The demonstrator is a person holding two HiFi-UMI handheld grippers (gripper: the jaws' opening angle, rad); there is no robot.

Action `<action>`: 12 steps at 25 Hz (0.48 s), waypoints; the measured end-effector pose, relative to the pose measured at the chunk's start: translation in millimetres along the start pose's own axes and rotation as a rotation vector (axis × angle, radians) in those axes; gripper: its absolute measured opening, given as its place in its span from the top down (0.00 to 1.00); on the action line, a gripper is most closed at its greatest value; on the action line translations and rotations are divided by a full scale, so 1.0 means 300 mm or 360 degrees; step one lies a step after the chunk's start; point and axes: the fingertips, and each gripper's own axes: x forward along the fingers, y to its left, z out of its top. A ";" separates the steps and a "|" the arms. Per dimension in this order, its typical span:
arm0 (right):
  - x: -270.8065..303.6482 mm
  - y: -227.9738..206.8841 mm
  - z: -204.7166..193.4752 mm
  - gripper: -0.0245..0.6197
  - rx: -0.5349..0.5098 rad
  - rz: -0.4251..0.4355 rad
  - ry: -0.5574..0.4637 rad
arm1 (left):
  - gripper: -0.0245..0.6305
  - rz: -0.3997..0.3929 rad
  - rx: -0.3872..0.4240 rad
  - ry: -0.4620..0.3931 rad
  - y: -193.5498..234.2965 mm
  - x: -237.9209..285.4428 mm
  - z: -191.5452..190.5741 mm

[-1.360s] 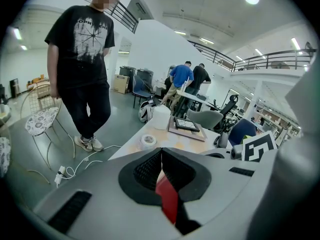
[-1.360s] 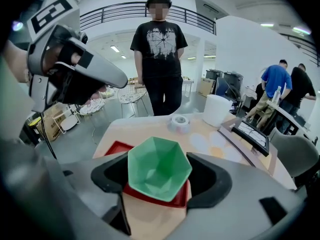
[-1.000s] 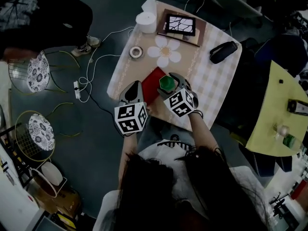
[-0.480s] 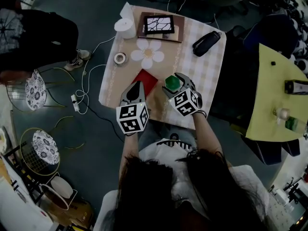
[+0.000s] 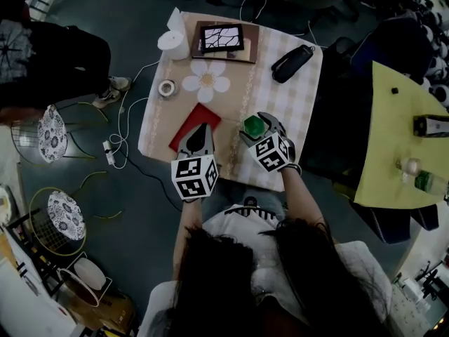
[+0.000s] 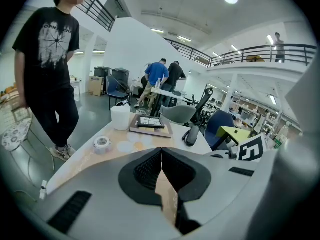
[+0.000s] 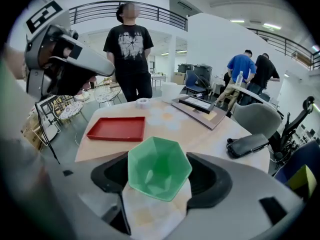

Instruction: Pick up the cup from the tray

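**A:** How are the hands set?

**B:** Both forearms reach out from the body, side by side. Each claw is tipped forward and down over the near part of the worktop (image 5: 303,114). The left claw (image 6: 161,156) has its pads together with nothing between them. In the head view its tip lies over the near edge of the red tray (image 5: 189,126), and I cannot tell whether it touches.

**A:** And the right one?

**B:** The right claw (image 7: 159,159) is clamped on the green faceted cup (image 7: 159,173), one pad against each side, with the mouth facing up. The cup is off the tray, to its right and apart from it. It sits over bare worktop close to the near edge, just ahead of the person's body.

**A:** What room is there around it?

**B:** Open surface runs from the cup towards the black case (image 5: 292,62), which lies near the far right corner. Beyond the tray is a flower-shaped mat (image 5: 206,83). A tape roll (image 5: 166,88) sits by the left edge, a white roll (image 5: 172,45) at the far left corner, and a framed picture (image 5: 223,38) along the far edge. Past the right edge there is a dark gap, then a yellow table (image 5: 393,156). A person in black (image 6: 50,59) stands on the floor off the left side.
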 end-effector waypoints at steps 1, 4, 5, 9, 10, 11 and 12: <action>0.002 0.001 -0.009 0.43 0.0000 0.0006 0.0003 | 0.95 0.0006 0.0002 -0.0002 -0.004 -0.002 -0.002; 0.010 0.009 -0.032 0.43 0.0025 0.0033 0.0004 | 0.95 0.0025 0.0000 -0.0012 -0.012 -0.013 -0.007; 0.012 0.011 -0.039 0.43 0.0034 0.0038 0.0003 | 0.95 0.0032 -0.0003 -0.0018 -0.014 -0.017 -0.008; 0.014 0.018 -0.047 0.43 -0.0013 0.0034 -0.0001 | 0.95 0.0072 -0.0012 -0.0031 -0.010 -0.038 -0.013; 0.015 0.021 -0.047 0.43 -0.0031 0.0036 0.0000 | 0.95 0.0083 -0.0018 -0.0033 -0.008 -0.043 -0.016; 0.016 0.023 -0.047 0.43 -0.0046 0.0039 0.0002 | 0.95 0.0091 -0.0024 -0.0036 -0.006 -0.048 -0.018; 0.016 0.025 -0.046 0.43 -0.0055 0.0043 0.0004 | 0.95 0.0097 -0.0027 -0.0040 -0.007 -0.052 -0.020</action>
